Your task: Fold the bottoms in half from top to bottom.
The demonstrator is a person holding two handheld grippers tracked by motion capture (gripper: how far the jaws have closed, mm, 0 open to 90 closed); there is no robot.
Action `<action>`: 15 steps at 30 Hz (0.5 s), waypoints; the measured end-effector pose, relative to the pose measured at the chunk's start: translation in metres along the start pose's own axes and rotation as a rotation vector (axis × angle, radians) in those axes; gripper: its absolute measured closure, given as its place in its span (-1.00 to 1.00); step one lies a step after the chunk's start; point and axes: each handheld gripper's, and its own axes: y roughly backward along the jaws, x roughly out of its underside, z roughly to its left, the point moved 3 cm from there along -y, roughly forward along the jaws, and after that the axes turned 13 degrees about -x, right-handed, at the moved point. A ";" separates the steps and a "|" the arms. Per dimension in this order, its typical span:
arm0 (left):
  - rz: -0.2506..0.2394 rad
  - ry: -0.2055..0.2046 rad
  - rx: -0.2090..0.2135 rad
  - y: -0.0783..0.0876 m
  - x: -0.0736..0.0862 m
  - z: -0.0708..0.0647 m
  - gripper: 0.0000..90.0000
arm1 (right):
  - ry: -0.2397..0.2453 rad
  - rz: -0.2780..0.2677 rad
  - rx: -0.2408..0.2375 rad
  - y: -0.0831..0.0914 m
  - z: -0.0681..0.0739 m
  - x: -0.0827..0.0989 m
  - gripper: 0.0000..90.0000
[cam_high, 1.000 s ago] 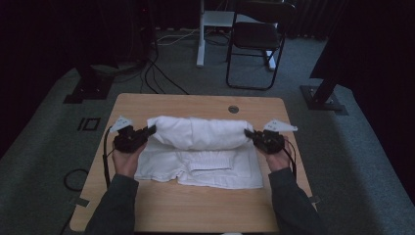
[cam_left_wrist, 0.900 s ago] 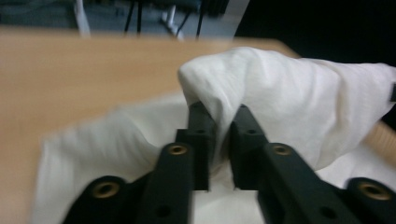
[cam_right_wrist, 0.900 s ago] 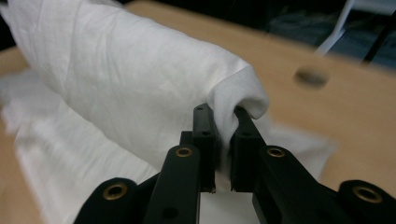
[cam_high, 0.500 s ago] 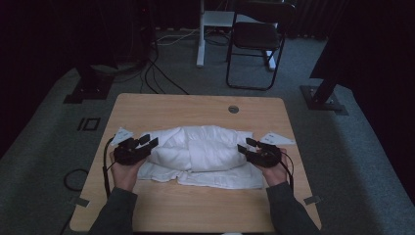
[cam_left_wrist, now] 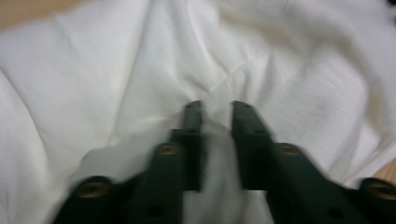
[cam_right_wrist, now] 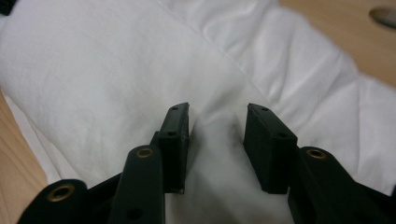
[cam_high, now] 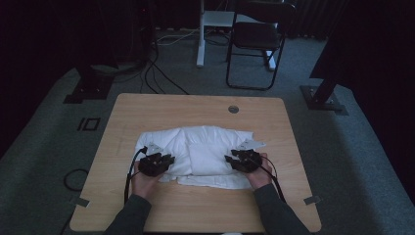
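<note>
A white cloth (cam_high: 205, 147), folded into a thick pad, lies across the middle of the wooden table (cam_high: 195, 105). My left gripper (cam_high: 169, 159) sits at the cloth's left end, low on the fabric. Its jaws have just been closing and now stand narrow, with a raised fold of the cloth (cam_left_wrist: 93, 70) pinched between them (cam_left_wrist: 217, 106). My right gripper (cam_high: 229, 159) rests on the right part of the cloth. Its jaws have also just been closing but still stand apart (cam_right_wrist: 218, 109); the cloth (cam_right_wrist: 93, 56) lies between and under them, and the pads do not press on it.
A round cable hole (cam_high: 233, 109) sits in the table's far edge area. Bare wood runs along the near edge (cam_high: 195, 210). Beyond the table stand a black chair (cam_high: 254, 39), floor cables (cam_high: 161, 73) and a stand base (cam_high: 323, 95).
Both hands came toward the near edge and lower, drawing the cloth's rolled far part forward over the rest. The cloth now lies flatter and nearer.
</note>
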 end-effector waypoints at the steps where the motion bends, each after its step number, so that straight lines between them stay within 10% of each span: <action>1: 0.008 -0.009 -0.001 -0.001 0.002 -0.001 0.89 | -0.006 0.005 -0.003 -0.001 -0.001 0.004 0.37; 15: -0.012 -0.027 -0.063 0.004 0.012 0.011 0.97 | 0.001 0.039 0.026 -0.005 -0.002 0.024 0.81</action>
